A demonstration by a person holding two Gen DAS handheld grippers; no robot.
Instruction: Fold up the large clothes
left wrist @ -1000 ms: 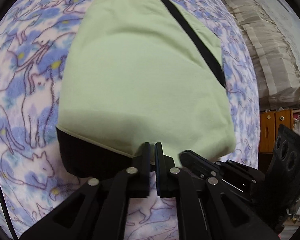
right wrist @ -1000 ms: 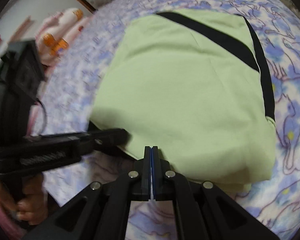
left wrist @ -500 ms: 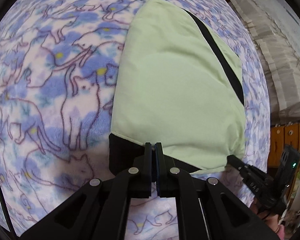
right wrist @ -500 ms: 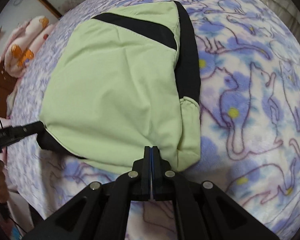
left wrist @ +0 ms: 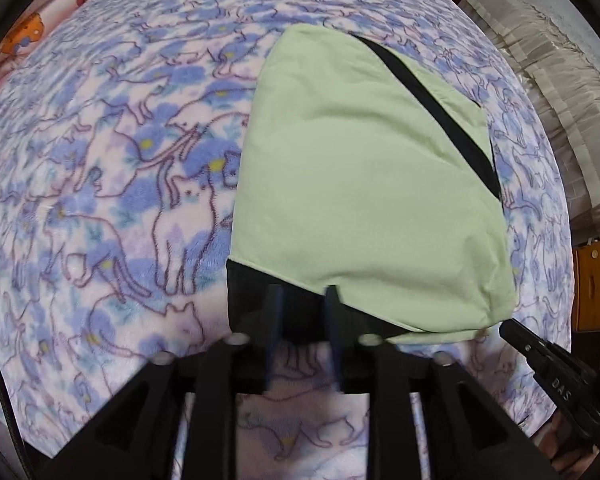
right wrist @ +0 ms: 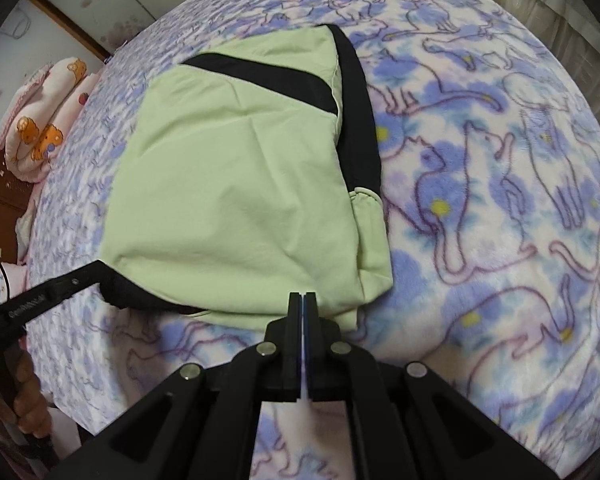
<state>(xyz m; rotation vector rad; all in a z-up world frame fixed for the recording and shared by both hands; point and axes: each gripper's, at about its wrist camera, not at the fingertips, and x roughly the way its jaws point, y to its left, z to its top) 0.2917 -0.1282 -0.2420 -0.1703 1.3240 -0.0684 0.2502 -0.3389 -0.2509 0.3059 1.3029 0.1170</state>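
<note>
The left hand-held gripper (left wrist: pixel 302 300) has motion-blurred fingers (left wrist: pixel 274 312) as its jaws open in front of the folded garment (left wrist: pixel 364 200), so its black hem behind them is partly hidden. Beyond the garment, the blanket's (right wrist: pixel 500 200) cat print smears. A hand (right wrist: pixel 28 408) is cut off at the left edge.

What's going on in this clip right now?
A person with a gripper in each hand is folding a light green garment with black trim on a bed covered by a cat-print blanket. The garment lies folded into a compact bundle. The left gripper is at its near black edge with its jaws opening, no cloth pinched between them. The right gripper is shut at the near green edge; whether it pinches cloth is unclear.
</note>
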